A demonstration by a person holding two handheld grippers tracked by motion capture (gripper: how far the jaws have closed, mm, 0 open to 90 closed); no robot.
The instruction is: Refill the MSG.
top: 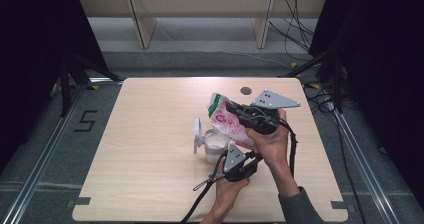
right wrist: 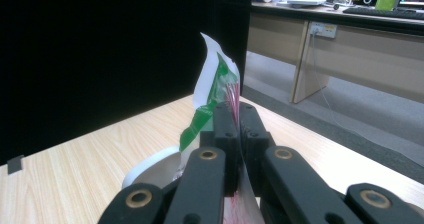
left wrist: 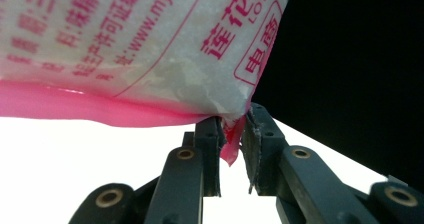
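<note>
A white, pink and green bag [top: 227, 121] of white powder hangs tilted over a white tub [top: 215, 145] whose hinged lid [top: 198, 131] stands open. My right gripper [top: 229, 106] is shut on the bag's upper edge near the green top; in the right gripper view the jaws [right wrist: 236, 115] pinch the thin film [right wrist: 212, 84], with the tub's rim [right wrist: 150, 170] below. My left gripper [top: 251, 153] comes from below and grips the bag's lower pink corner. In the left gripper view that corner [left wrist: 231, 144] sits between the jaw tips [left wrist: 232, 134], under the printed bag [left wrist: 125, 44].
The wooden table [top: 150, 184] has a round cable hole [top: 245, 90] near its far edge. Black curtains stand at both sides, and cables [top: 300, 39] lie on the floor at the back right. A long desk [right wrist: 350, 39] shows beyond the table.
</note>
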